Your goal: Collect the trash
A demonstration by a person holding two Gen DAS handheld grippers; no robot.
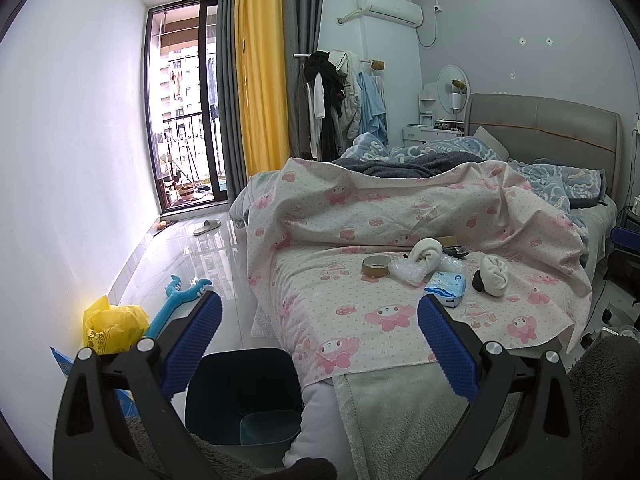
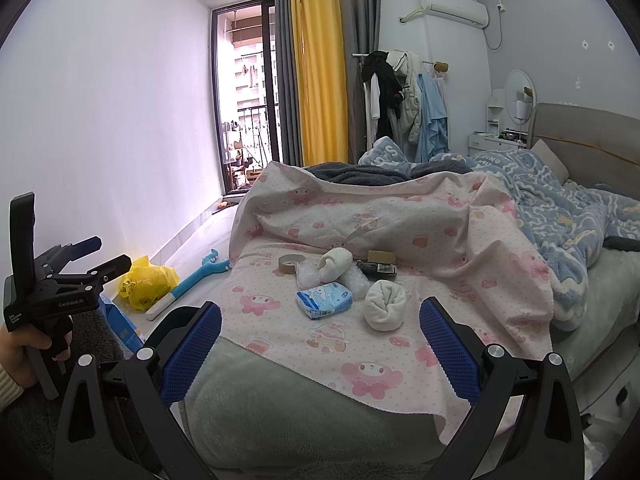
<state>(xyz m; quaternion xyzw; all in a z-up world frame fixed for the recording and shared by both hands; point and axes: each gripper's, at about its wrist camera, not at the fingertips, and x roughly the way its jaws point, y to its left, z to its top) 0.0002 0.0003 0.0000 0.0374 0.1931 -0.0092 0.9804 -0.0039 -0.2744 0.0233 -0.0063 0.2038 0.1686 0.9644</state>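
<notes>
bin (image 1: 244,392): base hidden by left claw | tissue pack (image 2: 324,299): print too small to read

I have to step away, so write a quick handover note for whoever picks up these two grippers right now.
Left gripper: jaws open, holding nothing, hovering over the dark bin on the floor at the foot of the bed.
Right gripper: jaws open, empty, pointed at the clutter on the pink printed sheet.
On the sheet: tape roll, clear plastic wrap, tissue pack, two rolled white socks, a small dark packet.
On the floor by the wall: a yellow plastic bag.
Done: nothing visibly collected yet; the visible part of the bin holds no trash.
Left: pick out the trash and drop it in the bin.
</notes>
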